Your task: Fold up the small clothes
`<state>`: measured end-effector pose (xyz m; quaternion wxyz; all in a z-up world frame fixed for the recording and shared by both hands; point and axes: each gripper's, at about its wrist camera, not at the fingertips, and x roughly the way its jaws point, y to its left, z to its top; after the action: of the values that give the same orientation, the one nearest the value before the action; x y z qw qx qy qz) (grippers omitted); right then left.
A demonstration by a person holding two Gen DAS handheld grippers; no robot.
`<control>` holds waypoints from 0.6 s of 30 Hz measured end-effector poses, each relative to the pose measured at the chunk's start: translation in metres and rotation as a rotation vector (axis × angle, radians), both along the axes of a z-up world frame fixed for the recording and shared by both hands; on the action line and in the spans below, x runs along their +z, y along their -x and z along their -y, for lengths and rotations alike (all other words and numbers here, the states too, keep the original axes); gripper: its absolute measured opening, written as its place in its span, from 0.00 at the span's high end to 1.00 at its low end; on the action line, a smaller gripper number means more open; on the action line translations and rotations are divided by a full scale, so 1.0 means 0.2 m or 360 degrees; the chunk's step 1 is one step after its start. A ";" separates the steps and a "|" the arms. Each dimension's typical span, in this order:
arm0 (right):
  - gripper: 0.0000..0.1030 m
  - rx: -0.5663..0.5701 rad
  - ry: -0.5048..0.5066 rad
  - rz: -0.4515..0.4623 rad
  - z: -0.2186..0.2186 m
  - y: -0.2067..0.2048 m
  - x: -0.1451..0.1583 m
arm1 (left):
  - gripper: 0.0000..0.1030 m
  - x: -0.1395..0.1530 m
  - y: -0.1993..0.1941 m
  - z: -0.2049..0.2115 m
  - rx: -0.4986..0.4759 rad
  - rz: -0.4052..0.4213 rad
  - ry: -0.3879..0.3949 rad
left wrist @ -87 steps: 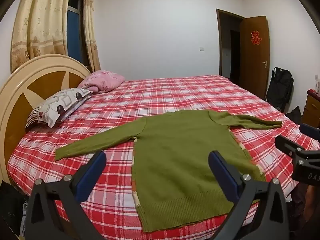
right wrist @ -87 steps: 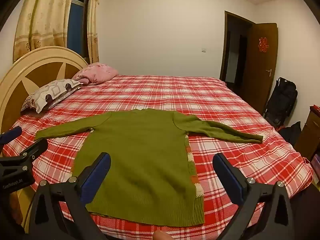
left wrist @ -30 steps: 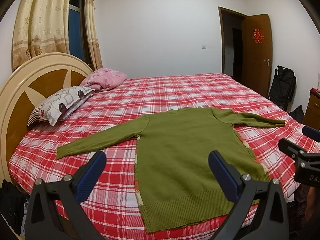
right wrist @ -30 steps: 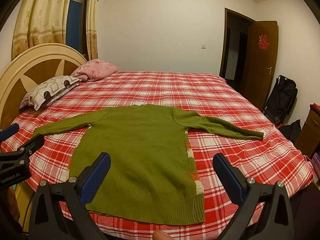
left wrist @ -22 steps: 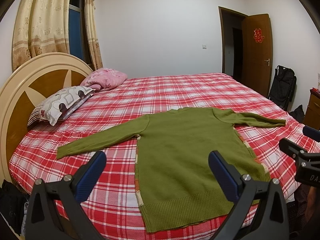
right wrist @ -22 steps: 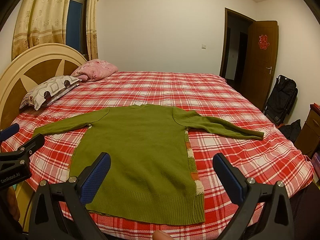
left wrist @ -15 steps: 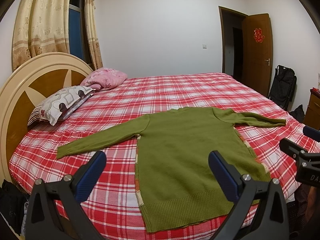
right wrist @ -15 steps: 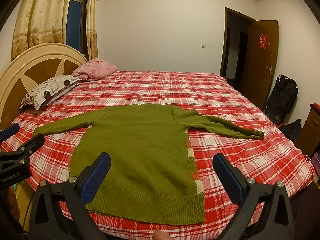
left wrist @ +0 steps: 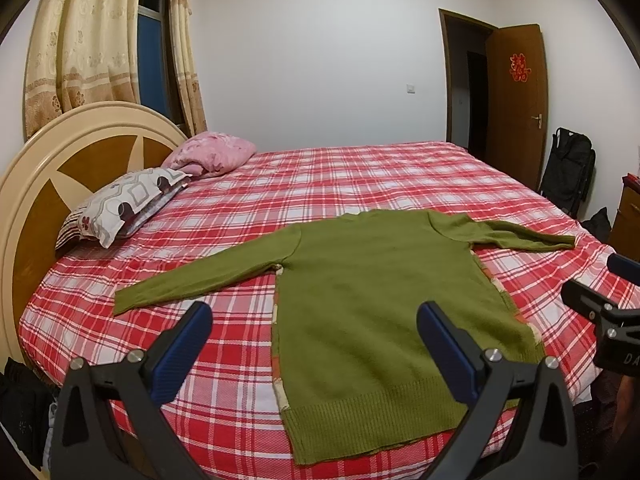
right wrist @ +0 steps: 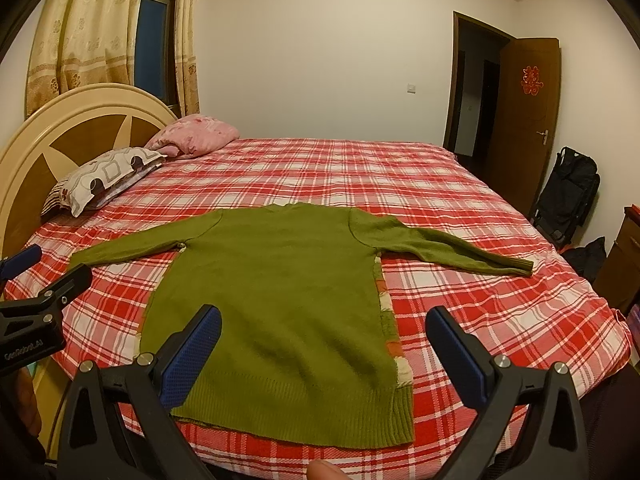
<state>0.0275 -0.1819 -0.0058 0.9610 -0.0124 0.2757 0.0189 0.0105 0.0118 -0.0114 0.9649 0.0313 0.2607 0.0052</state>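
A green knit sweater point(left wrist: 376, 292) lies flat on the red plaid bed point(left wrist: 360, 176), both sleeves spread out, hem toward me. It also shows in the right wrist view point(right wrist: 276, 288). My left gripper point(left wrist: 314, 344) is open and empty, held above the bed's near edge in front of the hem. My right gripper point(right wrist: 324, 344) is open and empty, also short of the hem. Each gripper shows at the edge of the other's view: the right gripper point(left wrist: 600, 304) and the left gripper point(right wrist: 36, 292).
A patterned pillow point(left wrist: 124, 204) and a pink pillow point(left wrist: 212, 156) lie by the round headboard point(left wrist: 48, 176) at left. A brown door point(left wrist: 516, 104), a black bag point(left wrist: 568, 168) and a wooden cabinet point(left wrist: 626, 216) stand at right.
Almost nothing since a second ago. Compared with 2.9 s ago, both views have shifted slightly; the sweater lies as before.
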 end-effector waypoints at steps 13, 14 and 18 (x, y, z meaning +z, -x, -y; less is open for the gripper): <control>0.01 0.0040 -0.0074 -0.0099 0.06 -0.11 -0.14 | 0.00 -0.13 -0.14 -0.01 0.0020 -0.0081 -0.0035; 0.01 0.0038 -0.0075 -0.0103 0.07 -0.13 -0.16 | 0.00 -0.16 -0.17 -0.01 0.0026 -0.0088 -0.0047; 0.01 0.0000 -0.0071 -0.0161 0.15 -0.23 -0.26 | 0.00 -0.24 -0.28 -0.01 0.0003 -0.0151 -0.0045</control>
<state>0.0734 -0.2112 -0.0584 0.9458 0.0101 0.3236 0.0257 0.0665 0.0133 -0.0595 0.9509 0.0447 0.3062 0.0084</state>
